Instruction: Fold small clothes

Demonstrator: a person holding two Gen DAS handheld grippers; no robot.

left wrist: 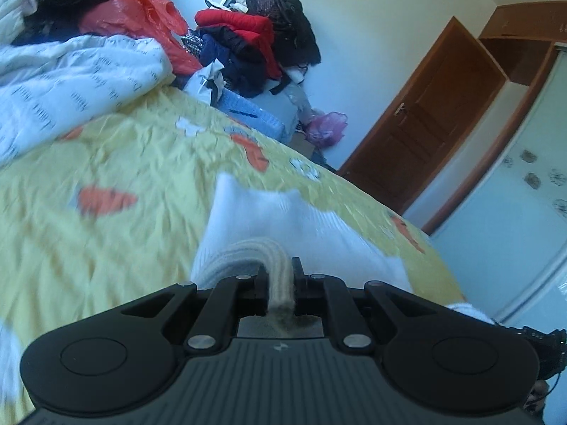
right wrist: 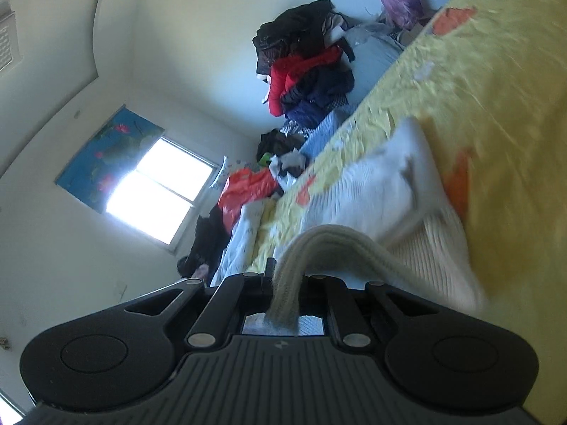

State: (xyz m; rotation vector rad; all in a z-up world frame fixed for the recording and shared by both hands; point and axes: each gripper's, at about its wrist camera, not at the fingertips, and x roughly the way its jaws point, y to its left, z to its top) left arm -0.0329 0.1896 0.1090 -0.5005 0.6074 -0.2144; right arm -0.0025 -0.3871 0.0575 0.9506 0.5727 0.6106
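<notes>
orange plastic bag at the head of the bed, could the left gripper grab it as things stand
Probably not. The left gripper has its jaws shut on the band of the white garment, and the orange plastic bag lies far up the bed, beyond the white quilt.

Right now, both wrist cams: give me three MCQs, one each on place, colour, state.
1. Where does the white knit garment lie?
A. on the yellow bedsheet
B. on the floor
C. on the clothes pile

2. What colour is the plastic bag beyond the quilt?
A. green
B. orange-red
C. black

3. How is the left gripper?
A. wide open, nothing in it
B. out of view
C. shut on the garment's ribbed band

Answers: 1 A, sheet shows around it; 2 B, plainly orange-red; 3 C, band pinched between its fingers.
</notes>
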